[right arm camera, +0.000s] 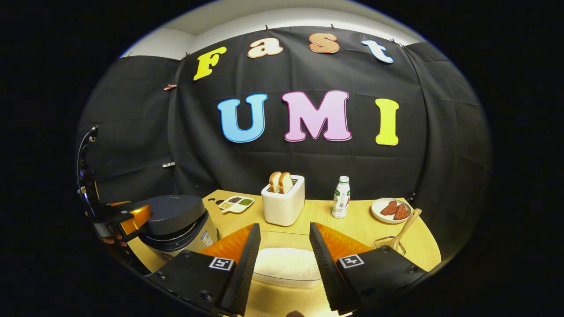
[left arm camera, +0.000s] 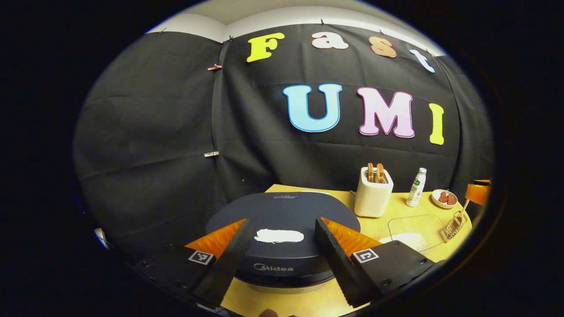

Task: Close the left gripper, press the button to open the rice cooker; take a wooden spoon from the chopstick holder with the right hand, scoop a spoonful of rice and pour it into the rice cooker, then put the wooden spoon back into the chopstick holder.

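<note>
The dark rice cooker [left arm camera: 282, 207] stands right in front of my left gripper [left arm camera: 282, 221], its lid down. A white button patch [left arm camera: 279, 236] sits on the lid's near part, between my open fingers. In the right gripper view the cooker [right arm camera: 176, 220] is at the left, with the left gripper [right arm camera: 121, 220] at its lid's edge. My right gripper [right arm camera: 284, 226] is open and holds nothing; it hangs over a clear container of white rice [right arm camera: 286, 264]. The wooden spoon [right arm camera: 406, 226] leans in the wire chopstick holder [right arm camera: 387, 242] to the right of that gripper.
On the wooden table [right arm camera: 352, 224] stand a white toaster [right arm camera: 284, 202] with bread slices, a small bottle [right arm camera: 341, 197], a plate [right arm camera: 379, 213] with reddish pieces, and a divided dish of grains [right arm camera: 236, 204] behind the cooker. The black cloth wall closes off the back.
</note>
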Available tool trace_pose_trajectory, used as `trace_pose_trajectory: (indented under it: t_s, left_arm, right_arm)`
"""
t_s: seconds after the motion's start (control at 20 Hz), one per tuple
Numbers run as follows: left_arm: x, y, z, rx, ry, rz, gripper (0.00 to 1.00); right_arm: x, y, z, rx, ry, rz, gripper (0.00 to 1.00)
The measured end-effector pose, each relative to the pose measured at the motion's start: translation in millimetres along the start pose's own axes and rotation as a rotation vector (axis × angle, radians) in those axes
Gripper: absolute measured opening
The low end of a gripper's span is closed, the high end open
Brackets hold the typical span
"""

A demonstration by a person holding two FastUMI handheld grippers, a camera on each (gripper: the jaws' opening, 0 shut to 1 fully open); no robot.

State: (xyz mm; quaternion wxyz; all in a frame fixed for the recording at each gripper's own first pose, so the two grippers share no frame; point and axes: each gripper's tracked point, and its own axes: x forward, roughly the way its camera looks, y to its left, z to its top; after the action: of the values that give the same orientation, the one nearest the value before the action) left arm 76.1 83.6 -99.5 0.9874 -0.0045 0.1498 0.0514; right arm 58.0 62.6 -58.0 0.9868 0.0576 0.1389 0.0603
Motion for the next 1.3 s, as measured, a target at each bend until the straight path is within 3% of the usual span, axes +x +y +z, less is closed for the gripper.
trace_pose_trajectory:
  t_s: [1.3]
  left_arm:
    - [1.6,-1.3,-36.9,-0.019,0.001,0.018,0.99]
  right_arm:
    - [-5.2,15.3,-9.1,-0.014,0.014,0.039,0.71]
